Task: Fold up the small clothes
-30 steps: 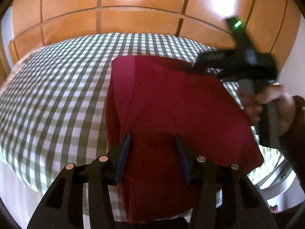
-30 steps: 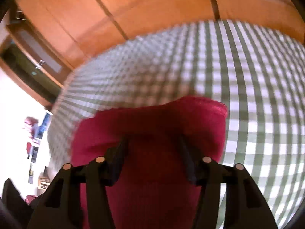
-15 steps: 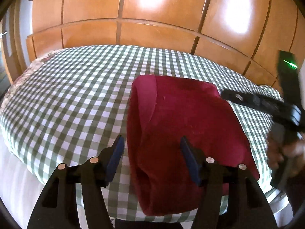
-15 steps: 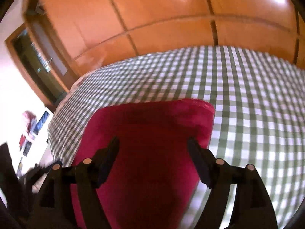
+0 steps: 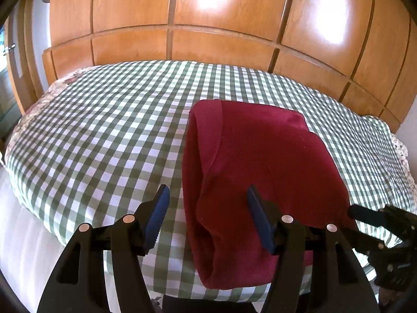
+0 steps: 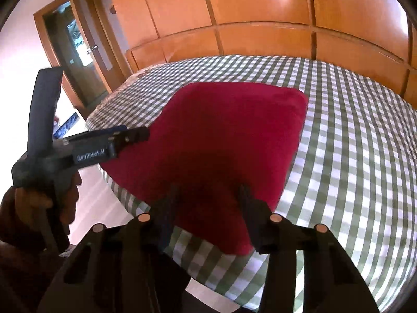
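Big picture: bed w/ green-check cover fills both views, wood headboard behind, flat surface being the obvious spot for folding. Red garment lies folded on the near right part of the bed, one edge doubled over along its left side, so prob. a fold or two done. Left gripper hangs over the garment's near edge, jaws spread, nothing pinched. Right gripper sits above the near corner, jaws closing, no cloth between them as far as I can tell; its fingers are dark + blurry. Garment type unclear, near bed edge cut off by grippers.
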Action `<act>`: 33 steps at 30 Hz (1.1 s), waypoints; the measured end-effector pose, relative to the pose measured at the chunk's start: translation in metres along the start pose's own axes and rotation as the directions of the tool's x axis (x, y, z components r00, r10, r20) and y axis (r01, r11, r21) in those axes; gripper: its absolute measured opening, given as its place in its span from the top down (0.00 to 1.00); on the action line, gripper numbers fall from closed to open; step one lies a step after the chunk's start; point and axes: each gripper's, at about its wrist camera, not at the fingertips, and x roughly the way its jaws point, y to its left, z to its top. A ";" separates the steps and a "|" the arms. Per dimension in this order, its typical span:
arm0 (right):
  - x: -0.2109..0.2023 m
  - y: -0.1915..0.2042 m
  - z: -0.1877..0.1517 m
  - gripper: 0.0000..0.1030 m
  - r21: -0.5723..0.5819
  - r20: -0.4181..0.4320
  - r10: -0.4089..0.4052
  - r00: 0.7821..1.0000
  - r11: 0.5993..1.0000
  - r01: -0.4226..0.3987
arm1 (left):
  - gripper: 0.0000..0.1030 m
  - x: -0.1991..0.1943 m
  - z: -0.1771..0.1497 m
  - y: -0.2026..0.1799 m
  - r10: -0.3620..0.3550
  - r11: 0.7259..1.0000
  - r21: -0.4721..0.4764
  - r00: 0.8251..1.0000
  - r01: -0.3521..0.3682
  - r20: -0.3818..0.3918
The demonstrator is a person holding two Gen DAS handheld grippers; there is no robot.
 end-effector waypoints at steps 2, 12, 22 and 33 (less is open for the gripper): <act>0.003 0.001 -0.005 0.57 0.008 -0.011 0.001 1.000 1.000 -0.001 | 0.41 0.001 -0.001 0.001 0.007 1.000 -0.005 1.000 -0.007 -0.003; 0.025 0.007 -0.019 0.51 -0.041 -0.042 -0.027 0.999 0.999 0.025 | 0.22 0.023 -0.016 0.018 0.032 0.998 -0.046 0.999 -0.034 -0.040; 0.021 -0.077 0.021 0.11 0.324 0.020 0.172 0.985 0.931 -0.169 | 0.21 0.029 -0.015 0.043 -0.163 0.981 -0.117 0.985 0.155 -0.059; 0.104 -0.106 0.044 0.17 0.454 -0.022 0.337 0.941 0.842 -0.291 | 0.36 0.048 -0.023 0.065 -0.419 0.879 -0.281 0.905 0.385 -0.072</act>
